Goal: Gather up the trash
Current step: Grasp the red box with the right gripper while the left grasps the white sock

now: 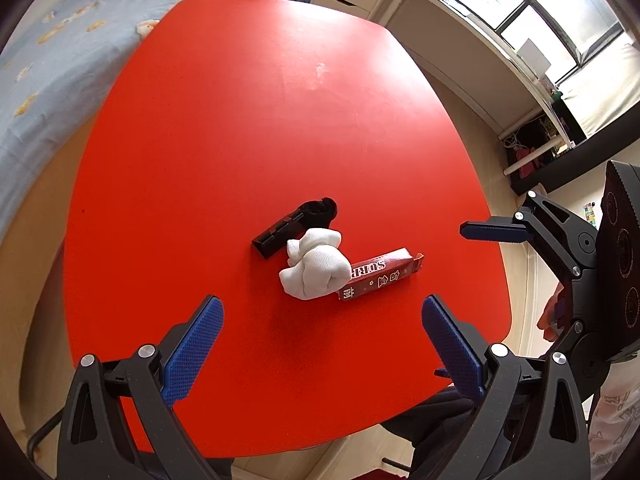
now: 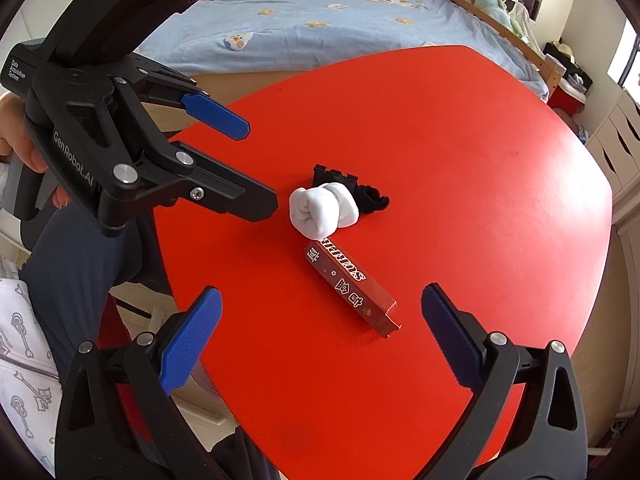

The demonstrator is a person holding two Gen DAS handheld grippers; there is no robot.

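I am holding both grippers above a round red table (image 1: 248, 128), where three small items are lying bunched together near the middle. The left gripper (image 1: 322, 344), a black clamp with blue textured pads, is hanging over the near edge with its jaws spread wide and nothing between them. The right gripper (image 2: 320, 334), of the same build, is likewise gaping wide over the tabletop and carrying nothing; in the left wrist view it is showing at the right edge (image 1: 560, 248), gripped by a hand. A rolled white sock (image 1: 314, 270) is sitting at the centre of the cluster, resting against one end of a long dark red cardboard carton with white lettering (image 1: 384, 276), which is lying flat, its far flap standing open. Behind the sock, touching it, a small black plastic tray (image 1: 276, 238) and a bundle of black fabric (image 1: 320, 212) are lying side by side. Seen from the right wrist, the carton (image 2: 352, 286) is lying between the right fingers and the sock (image 2: 322, 210). A bed with a pale blue patterned sheet (image 2: 320, 20) is standing beyond the table.
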